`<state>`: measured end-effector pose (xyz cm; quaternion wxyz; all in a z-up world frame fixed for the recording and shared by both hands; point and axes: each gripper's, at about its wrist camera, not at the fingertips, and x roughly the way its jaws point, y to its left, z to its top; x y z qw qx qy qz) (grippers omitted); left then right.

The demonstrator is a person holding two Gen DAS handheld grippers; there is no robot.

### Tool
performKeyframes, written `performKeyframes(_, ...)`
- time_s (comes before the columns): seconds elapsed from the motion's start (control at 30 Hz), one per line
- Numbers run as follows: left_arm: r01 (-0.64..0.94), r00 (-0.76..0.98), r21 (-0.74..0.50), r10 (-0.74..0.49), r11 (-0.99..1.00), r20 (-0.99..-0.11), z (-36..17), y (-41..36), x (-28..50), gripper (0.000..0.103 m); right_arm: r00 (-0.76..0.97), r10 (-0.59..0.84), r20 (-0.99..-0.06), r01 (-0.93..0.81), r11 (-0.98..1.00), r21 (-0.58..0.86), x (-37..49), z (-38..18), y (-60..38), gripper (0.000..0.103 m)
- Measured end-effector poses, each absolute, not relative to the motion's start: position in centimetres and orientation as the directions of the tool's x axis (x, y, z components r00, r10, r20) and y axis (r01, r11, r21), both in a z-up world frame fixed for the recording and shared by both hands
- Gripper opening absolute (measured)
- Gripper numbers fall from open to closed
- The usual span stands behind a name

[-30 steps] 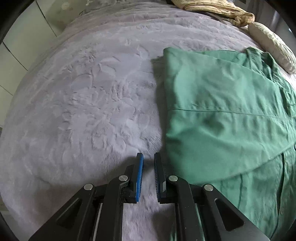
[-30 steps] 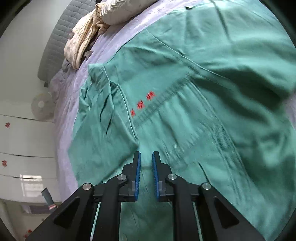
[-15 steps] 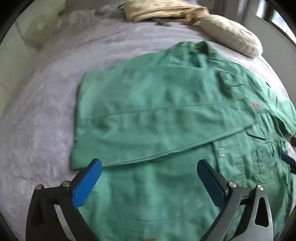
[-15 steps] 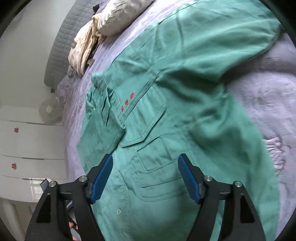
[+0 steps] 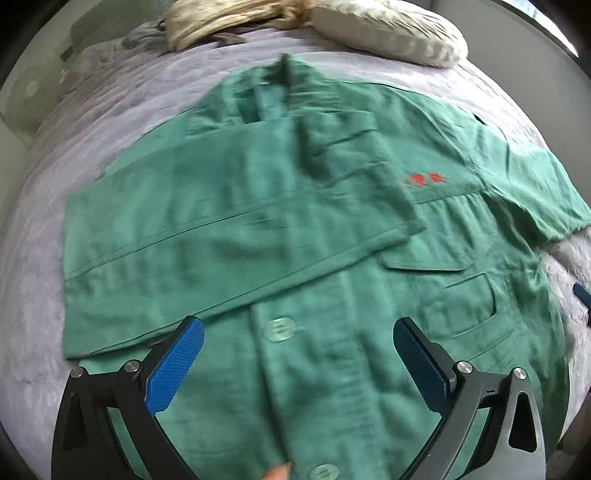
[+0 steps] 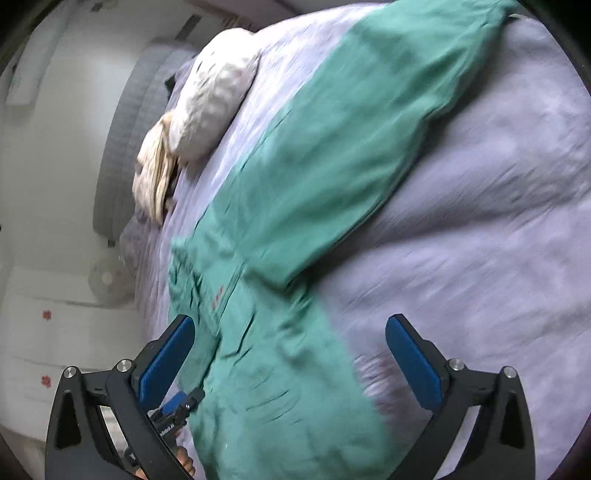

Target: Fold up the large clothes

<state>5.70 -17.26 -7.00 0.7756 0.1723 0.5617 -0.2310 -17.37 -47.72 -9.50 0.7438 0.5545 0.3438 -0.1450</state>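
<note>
A green button-up shirt (image 5: 295,229) lies face up on a lilac bedspread (image 5: 55,206). Its left sleeve is folded across the chest (image 5: 207,236). The other sleeve (image 6: 351,122) lies stretched out over the bed in the right wrist view. My left gripper (image 5: 295,365) is open and empty, hovering above the shirt's button placket (image 5: 280,328). My right gripper (image 6: 290,365) is open and empty, above the shirt's right side (image 6: 280,387) near the sleeve's root. The tip of the left gripper (image 6: 177,404) shows at the bottom of the right wrist view.
A pale pillow (image 5: 388,29) and a crumpled beige cloth (image 5: 229,18) lie at the head of the bed. A grey headboard (image 6: 125,147), a white fan (image 6: 107,277) and white drawers (image 6: 44,332) stand beyond the bed's side.
Both grippers went from nearly shut to wide open. The left one swung from the bedspread over the shirt's front. The right one pulled back and turned toward the outstretched sleeve.
</note>
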Motion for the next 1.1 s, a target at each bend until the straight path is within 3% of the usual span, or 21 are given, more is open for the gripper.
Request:
performKeyframes(0.47, 0.623, 0.193, -0.090, -0.264, 0.777, -0.945, -7.1, -26.6, 3.1, 0.103, 0.761, -0.023, -0.648, 0.638, 0.204, 0.742, -22.4, -10.3, -60.5, 0.103)
performKeyframes(0.8, 0.615, 0.163, -0.128, -0.284, 0.778, -0.945, -7.8, -29.8, 3.5, 0.103, 0.860, -0.060, -0.507, 0.510, 0.052, 0.859, -21.4, -12.6, -67.2, 0.103)
performKeyframes(0.93, 0.612, 0.185, -0.111, -0.278, 0.783, -0.943, -7.8, -30.1, 3.5, 0.103, 0.852, -0.068, -0.520, 0.521, -0.006, 0.854, -20.8, -13.4, -68.7, 0.099)
performKeyframes(0.97, 0.612, 0.188, -0.109, -0.279, 0.783, -0.942, -7.8, -30.1, 3.5, 0.103, 0.848, -0.071, -0.525, 0.525, -0.026, 0.851, -20.6, -13.5, -68.9, 0.080)
performKeyframes(1.0, 0.610, 0.191, -0.109, -0.279, 0.785, -0.941, -7.7, -30.0, 3.7, 0.103, 0.840, -0.065, -0.539, 0.537, -0.041, 0.842, -20.5, -13.7, -69.1, 0.033)
performKeyframes(1.03, 0.607, 0.196, -0.108, -0.279, 0.788, -0.940, -7.6, -29.7, 3.8, 0.103, 0.819, -0.046, -0.572, 0.570, -0.055, 0.820, -20.4, -14.0, -69.2, 0.011)
performKeyframes(1.1, 0.595, 0.220, -0.089, -0.268, 0.799, -0.938, -7.4, -28.9, 4.2, 0.103, 0.801, -0.040, -0.598, 0.595, -0.068, 0.801, -20.1, -14.3, -69.4, 0.006)
